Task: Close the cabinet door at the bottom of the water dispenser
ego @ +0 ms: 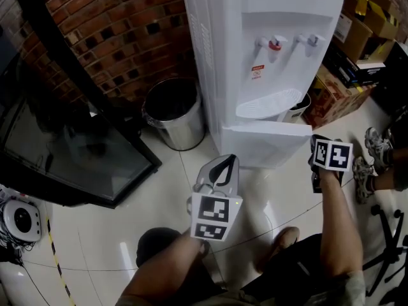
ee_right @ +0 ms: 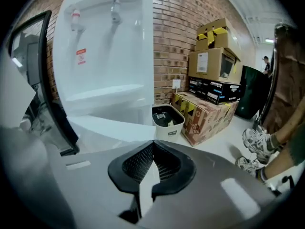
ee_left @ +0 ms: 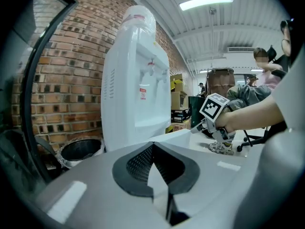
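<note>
The room has a rough red-and-dark brick wall [ego: 108, 24] and a glossy pale tile floor [ego: 115, 234] that reflects the lamps. Against the wall stands the water dispenser [ego: 268, 50], a tall box of smooth white plastic with two small taps and a rounded drip tray [ego: 271, 102] below them. At its bottom the cabinet door [ego: 264, 146], a flat white panel, stands out from the body and is not shut. On the left of the dispenser there is a round metal trash bin [ego: 173, 113] with a black liner, and on the other side a small white bin [ee_right: 167, 120] just beside printed cardboard boxes [ee_right: 209, 56]. A dark glass panel in a black frame [ego: 70, 152] leans at the far left. The left gripper [ee_left: 151, 145] is low in front of the dispenser, apart from the door; its jaws, with black ribbed pads, are pressed together and nothing is between them. The right gripper [ee_right: 153, 143] is just beside the free edge of the door; I cannot tell if it touches it. Its jaws are also fully together, holding nothing.
</note>
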Motion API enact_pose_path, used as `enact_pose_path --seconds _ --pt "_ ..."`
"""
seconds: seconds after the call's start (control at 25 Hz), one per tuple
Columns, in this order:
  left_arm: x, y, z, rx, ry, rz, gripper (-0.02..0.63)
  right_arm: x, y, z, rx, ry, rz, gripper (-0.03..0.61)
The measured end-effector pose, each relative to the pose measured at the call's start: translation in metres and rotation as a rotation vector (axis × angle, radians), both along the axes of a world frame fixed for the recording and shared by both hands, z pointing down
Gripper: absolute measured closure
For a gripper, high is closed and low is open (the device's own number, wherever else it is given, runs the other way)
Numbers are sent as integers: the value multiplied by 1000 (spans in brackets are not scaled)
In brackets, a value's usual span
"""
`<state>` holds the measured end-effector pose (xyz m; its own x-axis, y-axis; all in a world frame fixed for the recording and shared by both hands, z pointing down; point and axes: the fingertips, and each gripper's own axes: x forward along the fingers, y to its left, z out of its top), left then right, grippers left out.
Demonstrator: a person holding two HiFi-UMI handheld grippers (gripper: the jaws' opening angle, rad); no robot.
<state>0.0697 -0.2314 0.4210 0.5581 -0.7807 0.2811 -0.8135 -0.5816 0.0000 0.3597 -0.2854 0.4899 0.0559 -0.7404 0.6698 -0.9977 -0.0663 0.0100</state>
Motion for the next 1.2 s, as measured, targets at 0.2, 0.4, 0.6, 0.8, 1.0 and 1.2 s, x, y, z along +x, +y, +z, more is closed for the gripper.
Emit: enact_pose_path --seconds 0.2,0.4,0.6,0.8,1.0,1.2 --pt "5 -24 14 5 -35 -29 614 7 -43 8 100 -113 62 578" --pt "16 -40 11 11 -4 -51 614 4 -83 18 184 -241 52 578" --pt "17 -45 13 3 2 -71 614 -8 -113 25 222 -321 23 578" --pt "12 -45 24 -23 -15 -98 614 -13 -121 32 213 -344 4 578" --pt "8 -43 13 -7 3 -101 614 -10 -106 21 197 -232 -32 578" --pt "-8 -32 -12 30 36 -91 614 -6 -61 -52 320 -44 -63 578"
